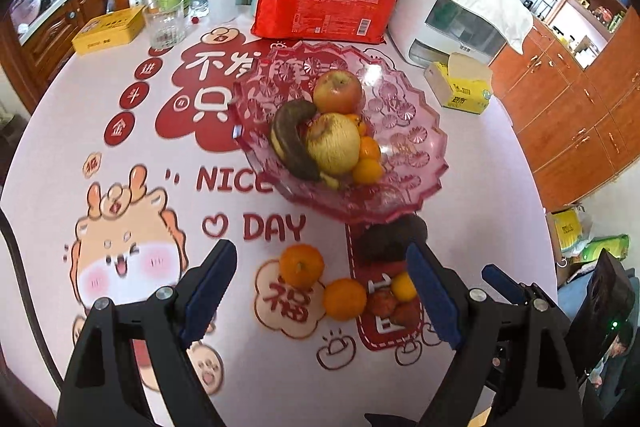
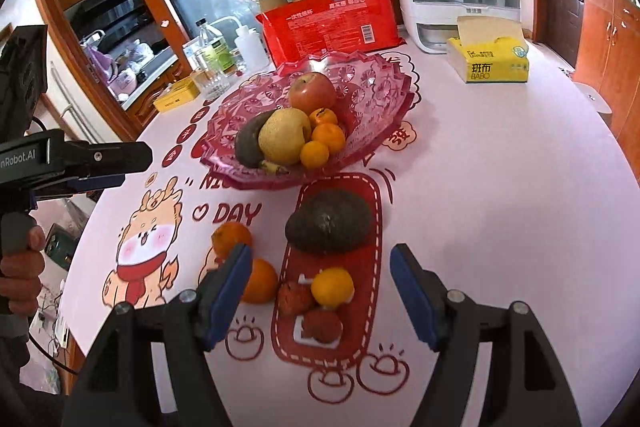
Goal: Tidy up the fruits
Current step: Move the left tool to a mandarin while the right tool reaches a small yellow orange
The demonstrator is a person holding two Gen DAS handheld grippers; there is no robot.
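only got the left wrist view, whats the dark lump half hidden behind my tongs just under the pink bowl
Observer: The right wrist view shows all of it. It's a dark avocado lying on the table, just in front of the pink bowl.
Operator: are the right tongs holding anything
Observer: No. The right tongs are open and empty. A small orange and two red fruits lie on the table between their fingers.

The counter [image 2: 500, 207] is bare on the right; the pink bowl [image 2: 380, 95] and loose fruit [image 2: 328, 227] block the middle.
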